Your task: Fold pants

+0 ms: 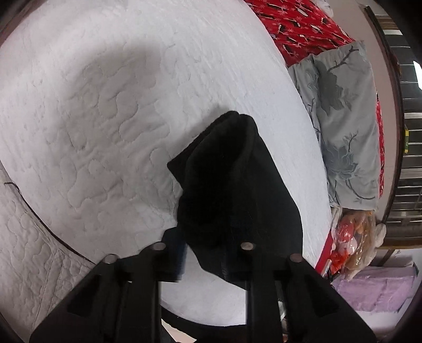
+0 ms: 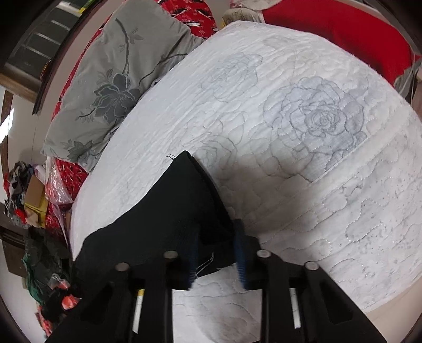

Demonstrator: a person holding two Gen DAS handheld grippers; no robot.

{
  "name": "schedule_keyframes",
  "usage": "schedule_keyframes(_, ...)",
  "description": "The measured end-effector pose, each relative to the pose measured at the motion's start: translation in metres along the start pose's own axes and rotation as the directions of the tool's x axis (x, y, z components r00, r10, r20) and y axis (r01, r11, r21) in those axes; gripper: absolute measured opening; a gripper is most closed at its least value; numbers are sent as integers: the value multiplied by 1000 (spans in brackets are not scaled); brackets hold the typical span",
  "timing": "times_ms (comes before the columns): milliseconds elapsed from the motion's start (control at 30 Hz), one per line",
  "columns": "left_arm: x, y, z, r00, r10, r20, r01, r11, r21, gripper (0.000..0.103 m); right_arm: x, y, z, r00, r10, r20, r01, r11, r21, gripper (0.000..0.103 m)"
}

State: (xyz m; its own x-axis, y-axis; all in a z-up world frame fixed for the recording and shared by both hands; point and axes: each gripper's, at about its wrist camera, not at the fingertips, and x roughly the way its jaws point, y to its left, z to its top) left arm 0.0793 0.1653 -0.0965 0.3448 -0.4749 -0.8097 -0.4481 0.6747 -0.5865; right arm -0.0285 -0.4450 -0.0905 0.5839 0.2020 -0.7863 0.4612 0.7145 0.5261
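The black pants (image 1: 232,184) lie folded on the white quilted bed (image 1: 92,105), reaching from my left gripper (image 1: 205,253) toward the bed's middle. The cloth drapes over the left gripper's right finger, and its jaws stand well apart, not pinching. In the right wrist view the pants (image 2: 171,211) end in a pointed corner on the bed (image 2: 290,132). My right gripper (image 2: 216,253) has its blue-padded jaws apart on either side of the pants' near edge.
A grey flowered pillow (image 1: 345,126) and a red patterned blanket (image 1: 298,21) lie along the bed's far side. Bags and clutter (image 2: 34,205) sit beside the bed. A lilac cloth (image 1: 379,290) lies on the floor.
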Motion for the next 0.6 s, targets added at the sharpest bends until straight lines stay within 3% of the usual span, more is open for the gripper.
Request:
schedule_keyframes(67, 2, -2, 1, 997, 76, 28, -77, 997, 29, 17, -9, 1, 1, 999, 54, 10, -54, 998, 22, 12)
schedule_keyframes(133, 13, 2, 0, 992, 124, 4, -124, 992, 30, 17, -16, 1, -1, 997, 75, 21, -75, 997, 14, 11)
schedule_keyframes(267, 19, 7, 0, 992, 122, -4, -122, 992, -6, 18, 0, -15, -11, 999, 20, -35, -19, 999, 37, 11)
schedule_keyframes(400, 13, 2, -3, 991, 134, -1, -134, 991, 8, 19, 4, -24, -11, 998, 61, -30, -58, 992, 108, 14)
schedule_keyframes(600, -1, 4, -18, 993, 114, 9, -114, 993, -1, 20, -3, -21, -8, 997, 73, -37, -69, 992, 106, 21)
